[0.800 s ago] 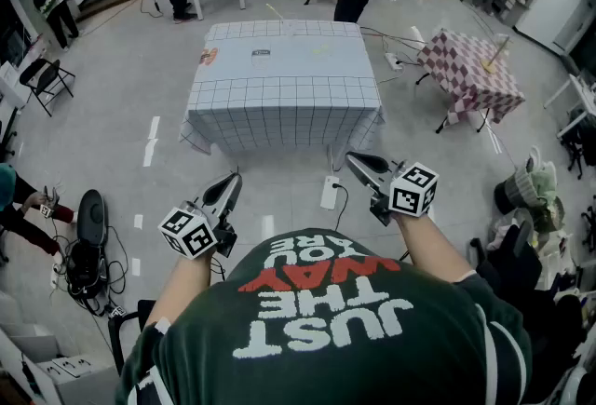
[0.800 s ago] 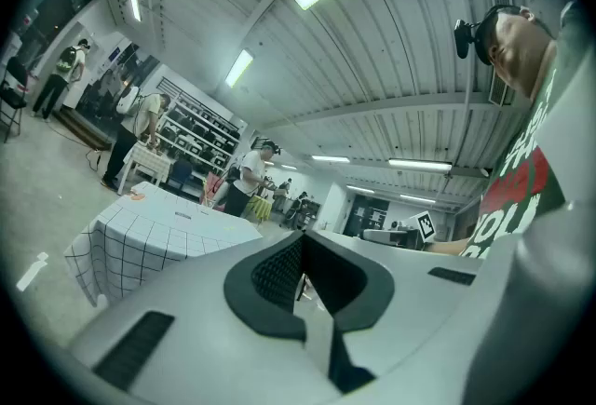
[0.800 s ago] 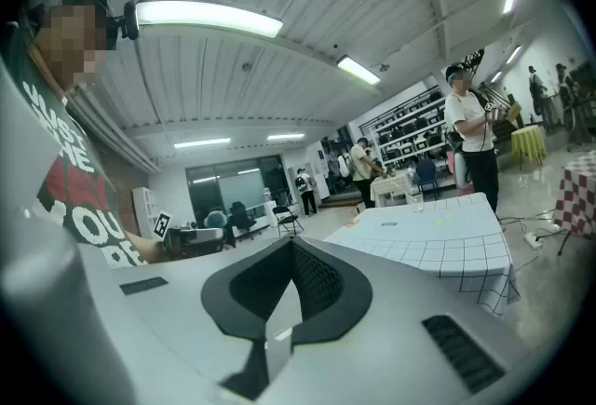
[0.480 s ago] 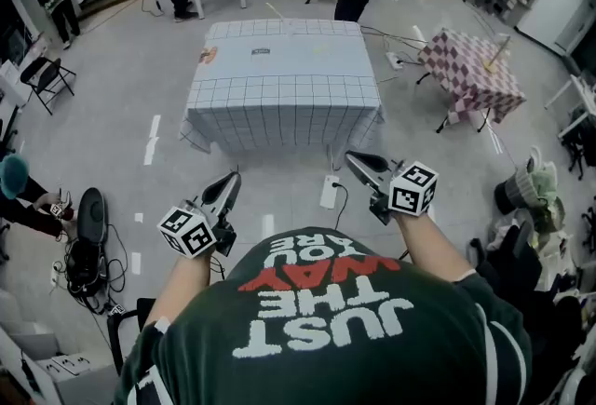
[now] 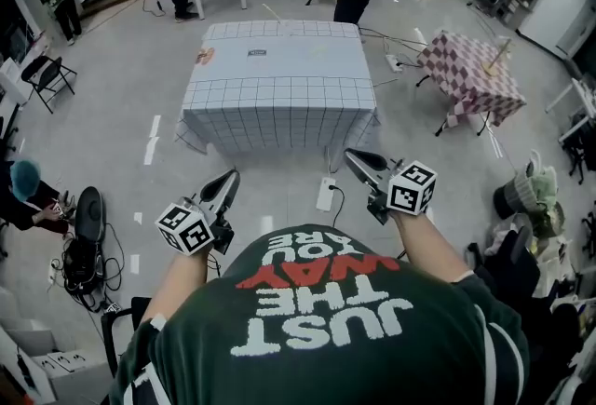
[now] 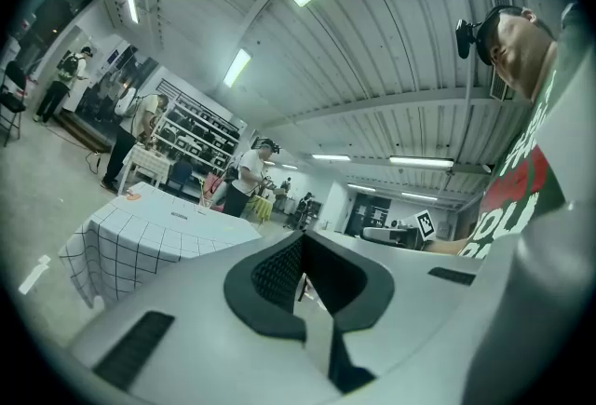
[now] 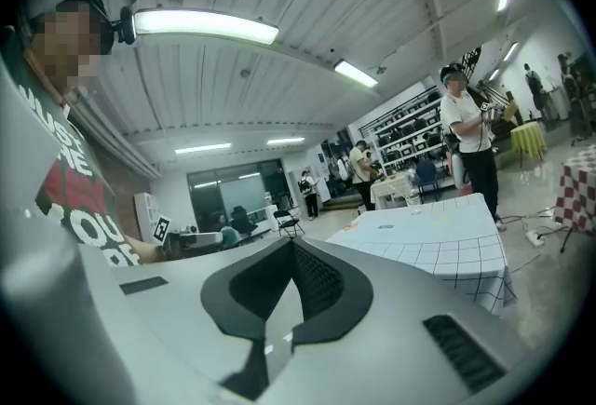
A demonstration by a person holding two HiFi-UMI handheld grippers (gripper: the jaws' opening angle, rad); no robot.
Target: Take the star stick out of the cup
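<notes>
— While both tools hang by the waist, what are they holding?

— Nothing. The left gripper (image 5: pixel 229 178) is clenched on empty air, and the right gripper (image 5: pixel 351 155) is the same.

— And the cup with the star stick?

— I can't pick it out. The table (image 5: pixel 279 82) stands well apart, straight ahead. An orange thing (image 5: pixel 205 56) lies at its left edge; the other bits are too small to name.

— What could go wrong?

— A power strip (image 5: pixel 324 194) and its cable lie on the floor between the person and the table's near edge, so a foot could catch them. Later, I judge, jaws arriving closed would tip the cup instead of pinching the star stick.
</notes>
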